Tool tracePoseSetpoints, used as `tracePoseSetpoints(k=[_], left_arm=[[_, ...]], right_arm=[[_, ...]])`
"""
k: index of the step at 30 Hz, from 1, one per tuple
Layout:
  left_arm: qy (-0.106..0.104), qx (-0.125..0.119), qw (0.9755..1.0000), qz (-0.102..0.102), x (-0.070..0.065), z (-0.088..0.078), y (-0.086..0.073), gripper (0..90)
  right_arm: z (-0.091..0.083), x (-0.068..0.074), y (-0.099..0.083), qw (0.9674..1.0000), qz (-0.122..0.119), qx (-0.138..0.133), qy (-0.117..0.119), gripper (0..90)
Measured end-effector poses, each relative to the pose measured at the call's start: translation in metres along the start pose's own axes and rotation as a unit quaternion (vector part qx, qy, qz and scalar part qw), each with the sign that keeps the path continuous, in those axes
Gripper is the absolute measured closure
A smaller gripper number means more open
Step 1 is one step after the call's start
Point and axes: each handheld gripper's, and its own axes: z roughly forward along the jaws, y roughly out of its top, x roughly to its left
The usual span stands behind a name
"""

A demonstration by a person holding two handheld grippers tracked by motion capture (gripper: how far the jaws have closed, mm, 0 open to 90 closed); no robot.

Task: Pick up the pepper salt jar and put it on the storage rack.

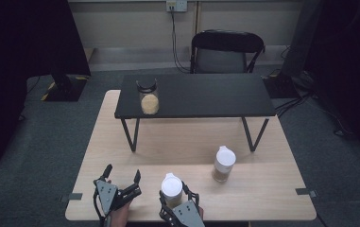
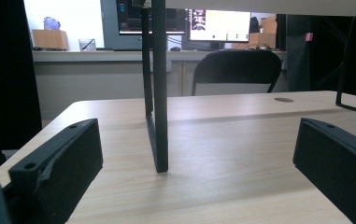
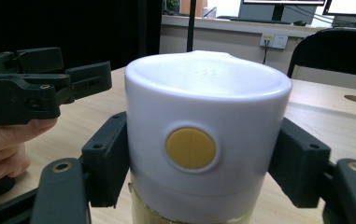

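Observation:
A jar with a white lid (image 1: pixel 172 188) and pale tan contents stands near the table's front edge. My right gripper (image 1: pixel 177 195) is shut on it, one jaw on each side. In the right gripper view the white lid (image 3: pixel 203 116) has a round yellow dot and both black pads (image 3: pixel 110 163) press its sides. My left gripper (image 1: pixel 122 172) rests open just to the left of the jar, with nothing between its jaws. The left gripper view shows bare tabletop between the wide jaws of the left gripper (image 2: pixel 199 161). A person's hand (image 3: pixel 7 144) holds the left gripper (image 3: pixel 73 84).
A second white-lidded jar (image 1: pixel 224 164) stands to the right on the wooden table (image 1: pixel 262 189). A low black shelf (image 1: pixel 206 94) spans the table's far half, with a black-lidded glass jar (image 1: pixel 148 97) on its left end. Its leg (image 2: pixel 159 93) rises ahead. A black chair (image 1: pixel 227 52) stands behind.

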Motion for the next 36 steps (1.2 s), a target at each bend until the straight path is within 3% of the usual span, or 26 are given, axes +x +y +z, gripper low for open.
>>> tracePoseSetpoints(k=[36], left_arm=[[0.000,0.000,1.0000,0.000,0.0000,0.0000,0.0000,1.2]], right_arm=[[-0.0035,-0.0021,0.0051,0.9999,0.003,-0.004,0.012,29.9]])
